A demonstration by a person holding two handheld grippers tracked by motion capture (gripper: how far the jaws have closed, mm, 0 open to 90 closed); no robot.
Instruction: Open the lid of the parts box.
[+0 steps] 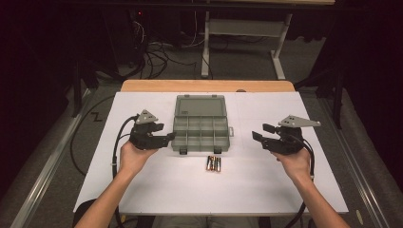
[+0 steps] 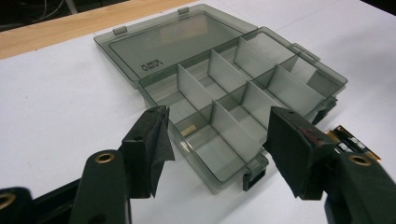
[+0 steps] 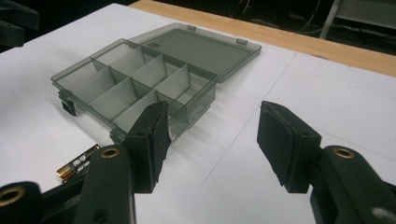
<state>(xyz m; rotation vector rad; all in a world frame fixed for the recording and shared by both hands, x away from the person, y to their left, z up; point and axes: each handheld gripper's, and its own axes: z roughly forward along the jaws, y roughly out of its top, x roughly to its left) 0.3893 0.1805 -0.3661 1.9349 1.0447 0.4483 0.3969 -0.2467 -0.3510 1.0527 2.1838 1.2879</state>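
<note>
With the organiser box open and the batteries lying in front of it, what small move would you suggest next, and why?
Probably bring the right gripper down toward the batteries to pick one up. The organiser box lies open with empty compartments, the batteries lie loose on the table just in front of it, and both grippers are open and hold nothing. The left gripper sits at the box's left edge, well placed to steady it.

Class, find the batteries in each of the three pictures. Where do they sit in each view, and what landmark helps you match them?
High view: the batteries lie lower centre, just in front of the open organizer box.
Left gripper view: at the right edge, behind the right claw jaw.
Right gripper view: lower left, beside the left claw jaw.
Shared landmark: the organizer box's near front edge.
</note>
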